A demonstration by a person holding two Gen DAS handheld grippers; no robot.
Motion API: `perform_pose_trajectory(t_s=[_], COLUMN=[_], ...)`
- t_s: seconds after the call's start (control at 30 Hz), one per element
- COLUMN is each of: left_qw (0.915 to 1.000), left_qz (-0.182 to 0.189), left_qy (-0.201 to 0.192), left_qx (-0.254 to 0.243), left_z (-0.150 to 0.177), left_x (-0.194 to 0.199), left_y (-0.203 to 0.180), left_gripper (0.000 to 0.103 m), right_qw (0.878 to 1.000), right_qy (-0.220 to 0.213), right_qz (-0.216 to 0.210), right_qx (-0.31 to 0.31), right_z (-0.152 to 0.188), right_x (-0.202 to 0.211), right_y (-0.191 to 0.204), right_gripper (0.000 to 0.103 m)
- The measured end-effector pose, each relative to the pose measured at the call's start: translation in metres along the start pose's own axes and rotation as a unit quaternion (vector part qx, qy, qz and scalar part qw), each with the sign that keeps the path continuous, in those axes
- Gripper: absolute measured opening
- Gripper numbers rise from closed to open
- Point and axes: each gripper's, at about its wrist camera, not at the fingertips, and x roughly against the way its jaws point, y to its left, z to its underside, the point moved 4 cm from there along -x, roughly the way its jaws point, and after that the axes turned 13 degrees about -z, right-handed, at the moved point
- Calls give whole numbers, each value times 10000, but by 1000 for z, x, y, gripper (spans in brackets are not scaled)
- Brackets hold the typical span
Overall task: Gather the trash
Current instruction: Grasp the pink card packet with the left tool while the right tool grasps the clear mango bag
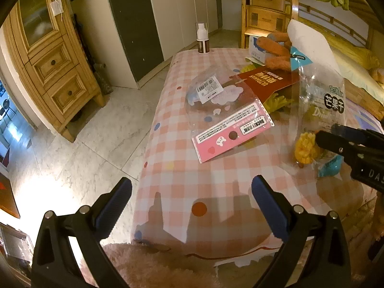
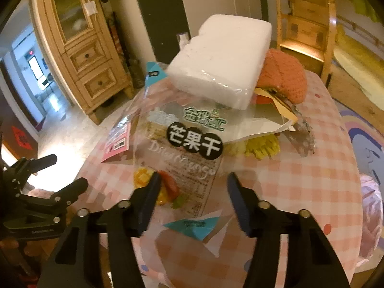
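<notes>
Both tongs spread, the right gripper (image 2: 192, 192) straddles the clear dried-mango bag (image 2: 189, 148) under the white foam block (image 2: 220, 62); best pinch low, while the left gripper (image 1: 192, 204) hovers empty beside it.

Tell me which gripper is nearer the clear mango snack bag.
Right. The right gripper is open with the mango snack bag between its fingers. The left gripper, also open, hangs over the table's near edge, off to the bag's left.

Foam block (image 1: 309, 40) hides toy (image 1: 276, 50) partly.
</notes>
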Motion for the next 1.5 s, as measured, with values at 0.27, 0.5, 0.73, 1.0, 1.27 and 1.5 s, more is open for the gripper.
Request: perform_pose_trajectory(t_s=[0.27, 0.5, 0.73, 1.0, 1.27, 1.5], left_qw=[9999, 9997, 9991, 9974, 9964, 9976], left_qz=[-84, -34, 24, 111, -100, -115], left_qy=[-94, -253, -382, -642, -725, -534], left_qx=[-26, -48, -182, -318, -429, -424], left_z=[3, 9, 12, -1, -24, -36], left_x=[10, 21, 23, 12, -12, -39], left_y=[1, 0, -8, -24, -47, -51], left_gripper=[97, 97, 92, 82, 77, 63], right_qw=[9995, 9987, 9969, 9898, 9871, 9879], right_qy=[-218, -368, -513, -1023, -1030, -972], right_qz=[-228, -113, 92, 823, 1229, 1191], right_qx=[82, 322, 591, 552, -11, -188], right_z=[4, 10, 15, 6, 4, 9], right_x=[30, 60, 88, 130, 127, 117], right_y=[13, 30, 45, 33, -17, -28], right_gripper=[11, 1, 0, 0, 0, 0])
